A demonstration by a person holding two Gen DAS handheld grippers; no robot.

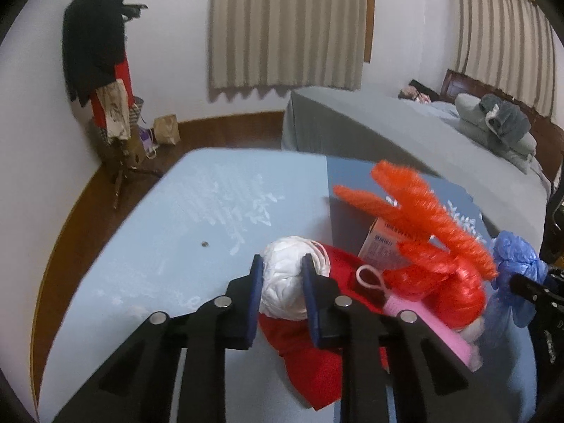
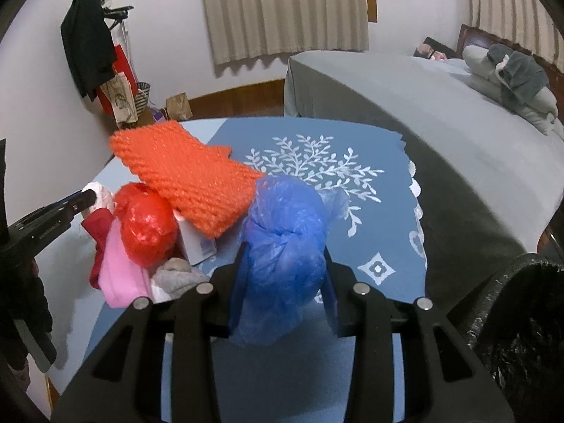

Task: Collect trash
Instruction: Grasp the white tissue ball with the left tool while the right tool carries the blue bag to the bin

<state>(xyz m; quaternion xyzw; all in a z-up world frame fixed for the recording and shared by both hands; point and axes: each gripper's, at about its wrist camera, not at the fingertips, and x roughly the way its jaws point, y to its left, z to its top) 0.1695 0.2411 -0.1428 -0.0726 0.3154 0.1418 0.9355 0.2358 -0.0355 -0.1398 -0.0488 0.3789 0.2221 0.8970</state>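
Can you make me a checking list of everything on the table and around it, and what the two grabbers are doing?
Surface: table under a blue cloth with white leaf print.
Job's things: white wad, blue plastic bag, red plastic bag, black bin at the table's right.
Clutter: orange knit piece atop a small box; red cloth, pink item, grey wad.
Grippers: left gripper shut on the white wad; right gripper shut on the blue plastic bag.
Cables: nothing seen.
Surroundings: grey bed, curtains, coat rack.
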